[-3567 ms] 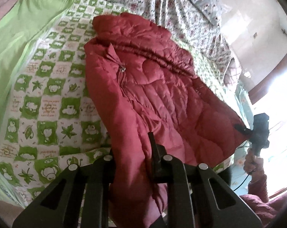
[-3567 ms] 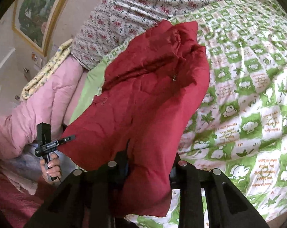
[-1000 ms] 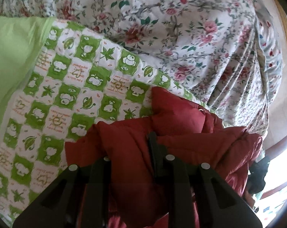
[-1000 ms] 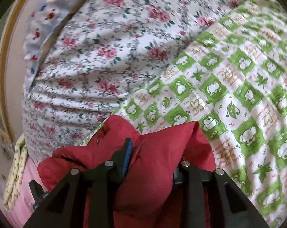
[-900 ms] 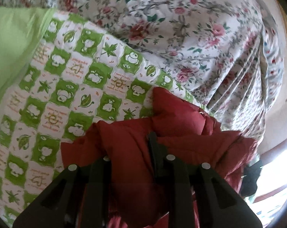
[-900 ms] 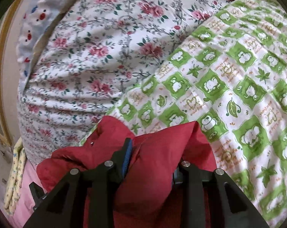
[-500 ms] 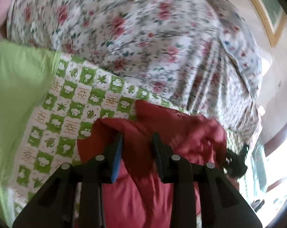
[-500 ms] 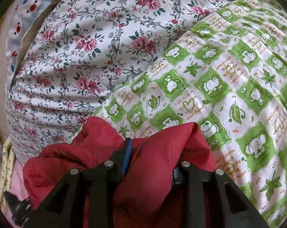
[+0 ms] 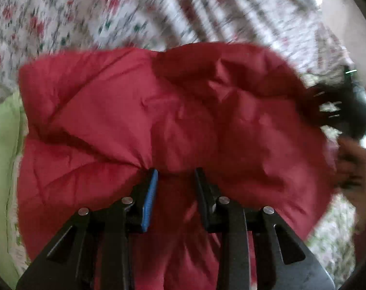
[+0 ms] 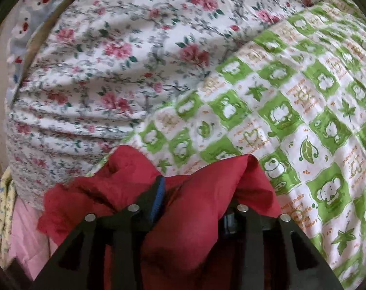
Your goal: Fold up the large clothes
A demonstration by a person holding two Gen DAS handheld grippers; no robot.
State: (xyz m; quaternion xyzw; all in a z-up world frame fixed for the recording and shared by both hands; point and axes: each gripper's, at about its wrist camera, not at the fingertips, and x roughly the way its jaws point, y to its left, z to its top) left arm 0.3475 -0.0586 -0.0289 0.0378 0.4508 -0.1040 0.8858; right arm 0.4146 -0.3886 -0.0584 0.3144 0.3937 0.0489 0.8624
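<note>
step: releasing folded hem at collar end | red jacket (image 9: 173, 120) doubled on the bed (image 10: 303, 101) | left tool (image 9: 175, 181) parted, cloth loose between | right tool (image 10: 195, 193) just opening, fabric bunched between

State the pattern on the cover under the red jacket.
Green-and-white checks with cartoon animals and leaves, on the bed cover; clearest in the right wrist view.

the red jacket (image 9: 158, 120) now lies folded in half, both grippers' jaws having just opened off it.
</note>
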